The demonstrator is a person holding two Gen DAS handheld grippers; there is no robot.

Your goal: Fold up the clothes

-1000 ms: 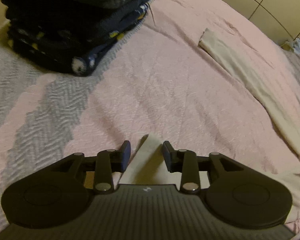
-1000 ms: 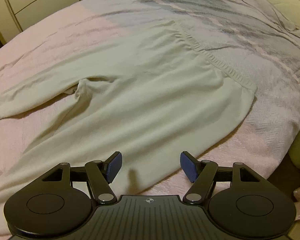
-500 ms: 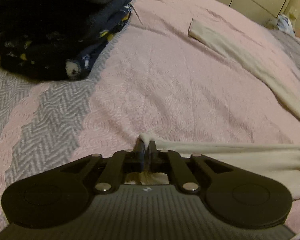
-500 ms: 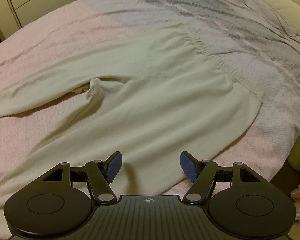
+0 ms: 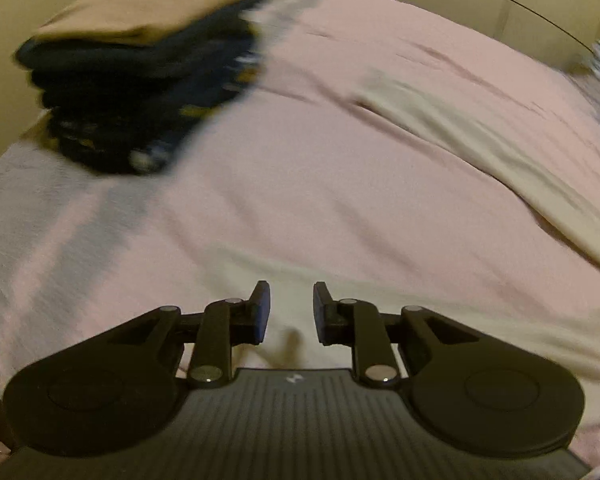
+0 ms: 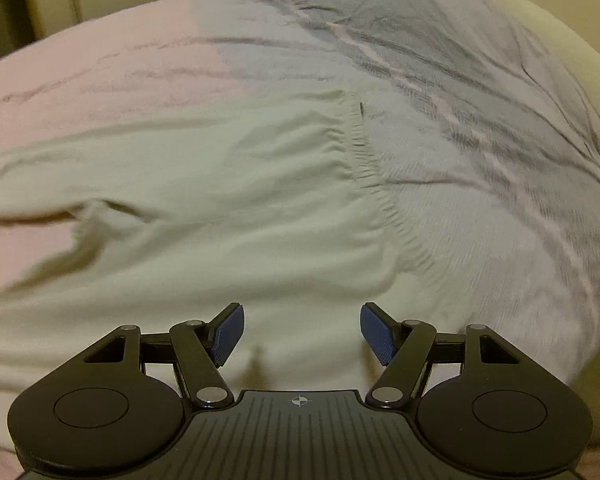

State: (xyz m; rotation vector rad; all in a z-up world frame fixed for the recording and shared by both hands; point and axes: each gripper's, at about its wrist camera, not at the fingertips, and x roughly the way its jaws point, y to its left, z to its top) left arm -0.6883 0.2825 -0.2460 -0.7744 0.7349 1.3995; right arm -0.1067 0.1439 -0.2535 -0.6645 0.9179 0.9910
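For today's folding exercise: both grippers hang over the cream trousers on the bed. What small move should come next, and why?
Probably lower the right gripper onto the trousers near the waistband and grip: its jaws stand open and empty. The left gripper is opening, holding nothing.

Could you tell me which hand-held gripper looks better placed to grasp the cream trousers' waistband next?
Probably the right hand-held gripper: open, hovering over the cream trousers near their ribbed waistband. The left hand-held gripper, jaws opening, is over a leg.
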